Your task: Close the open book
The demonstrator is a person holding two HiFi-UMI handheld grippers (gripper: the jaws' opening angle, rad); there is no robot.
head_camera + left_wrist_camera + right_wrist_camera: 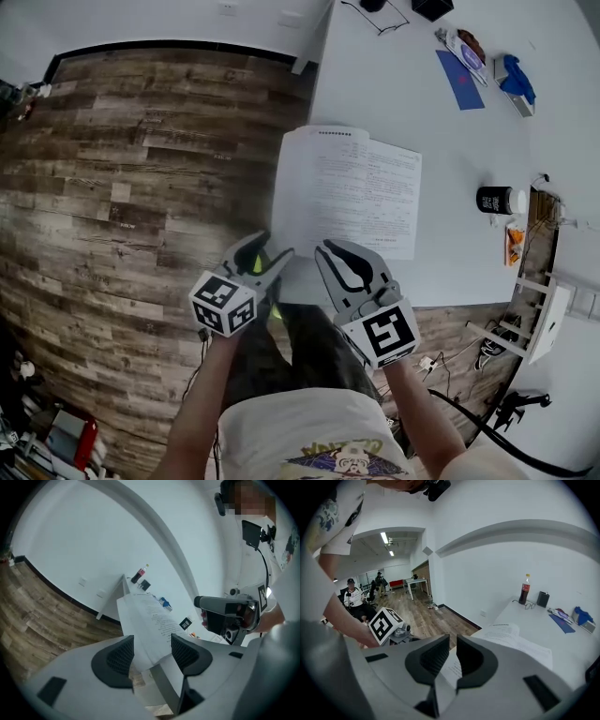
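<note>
Still open: book (pixel 347 192) lies flat at bench's (pixel 412 84) near-left edge. L claw (pixel 278 244) released, jaws astride near page corner w/o pressing; R claw (pixel 325 247) clenched, apparently empty. Whole fold-over remains.

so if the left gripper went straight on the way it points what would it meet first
Most likely the open book: its near page edge sits right ahead of the left gripper, between its open jaws, though depth is unclear.
</note>
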